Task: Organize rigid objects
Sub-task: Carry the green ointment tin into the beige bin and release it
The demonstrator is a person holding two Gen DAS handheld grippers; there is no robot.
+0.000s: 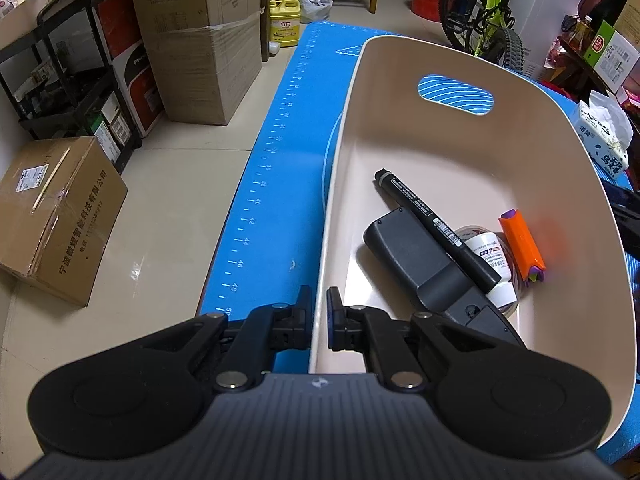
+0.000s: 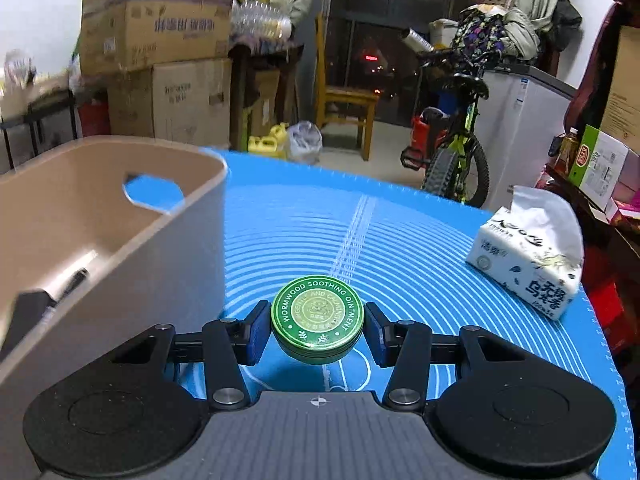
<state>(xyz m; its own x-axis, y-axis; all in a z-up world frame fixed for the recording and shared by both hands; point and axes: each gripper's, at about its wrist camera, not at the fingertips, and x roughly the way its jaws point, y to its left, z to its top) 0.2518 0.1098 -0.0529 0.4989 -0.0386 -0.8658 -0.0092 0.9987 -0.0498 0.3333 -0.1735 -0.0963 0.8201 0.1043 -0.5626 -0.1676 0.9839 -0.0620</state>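
Observation:
A beige plastic bin (image 1: 452, 60) stands on the blue mat (image 1: 280, 168). My left gripper (image 1: 319, 318) is shut on the bin's near left wall, one finger outside and one inside. In the bin lie a black marker (image 1: 436, 228), a dark grey device (image 1: 416, 264), a small white bottle (image 1: 494, 260) and an orange and purple piece (image 1: 522, 244). In the right wrist view my right gripper (image 2: 317, 330) is shut on a round green ointment tin (image 2: 317, 320) and holds it above the mat (image 2: 360, 240), just right of the bin (image 2: 120, 216).
A tissue pack (image 2: 528, 264) lies at the mat's right edge; it also shows in the left wrist view (image 1: 606, 136). Cardboard boxes (image 1: 52, 216), a black cart (image 1: 76, 76), a yellow jug (image 1: 285, 20), a wooden chair (image 2: 344, 96) and a bicycle (image 2: 456, 136) surround the table.

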